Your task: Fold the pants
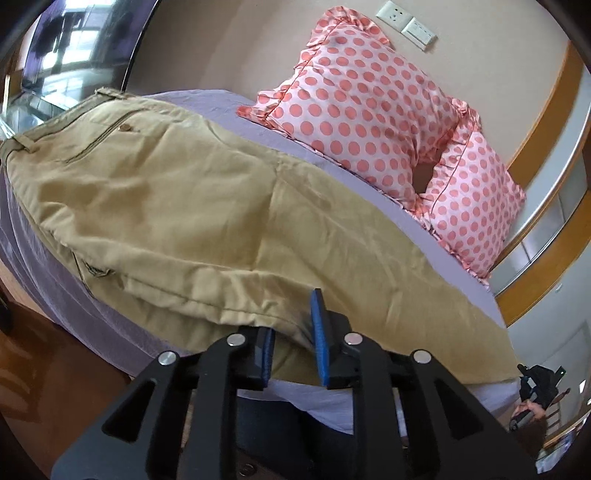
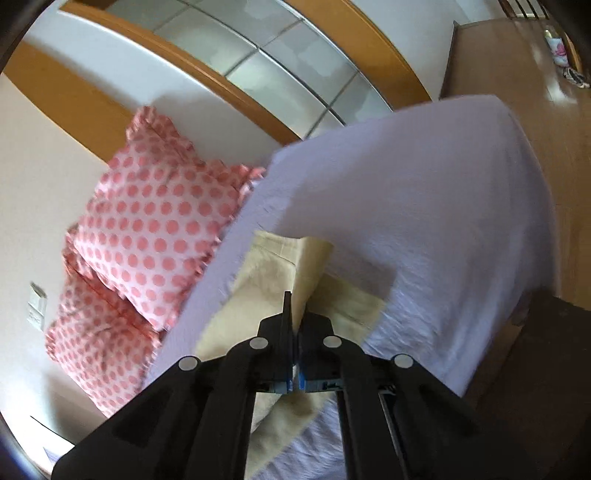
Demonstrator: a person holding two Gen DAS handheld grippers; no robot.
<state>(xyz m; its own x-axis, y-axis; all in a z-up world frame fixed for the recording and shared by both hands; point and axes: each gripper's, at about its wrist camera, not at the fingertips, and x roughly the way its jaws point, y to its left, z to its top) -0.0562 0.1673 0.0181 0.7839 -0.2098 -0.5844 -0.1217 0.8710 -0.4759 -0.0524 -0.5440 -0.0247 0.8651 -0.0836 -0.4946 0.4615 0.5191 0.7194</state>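
Observation:
Khaki pants (image 1: 192, 206) lie along the lavender bed sheet (image 1: 221, 107), waistband at the far left, legs running right toward the bed's near corner. My left gripper (image 1: 291, 332) has its blue-padded jaws apart around the near edge of the pant fabric, not clamped. In the right wrist view my right gripper (image 2: 295, 321) is shut on the khaki leg end (image 2: 280, 266), which rises in a fold between the jaws. The right gripper (image 1: 535, 387) also shows in the left wrist view, at the leg end on the far right.
Two pink polka-dot pillows (image 1: 369, 110) (image 2: 155, 221) lean on the beige wall at the head of the bed. Wall sockets (image 1: 406, 22) sit above them. A wooden-framed mirrored wardrobe (image 2: 258, 55) and wooden floor (image 2: 517, 74) lie beyond the bed.

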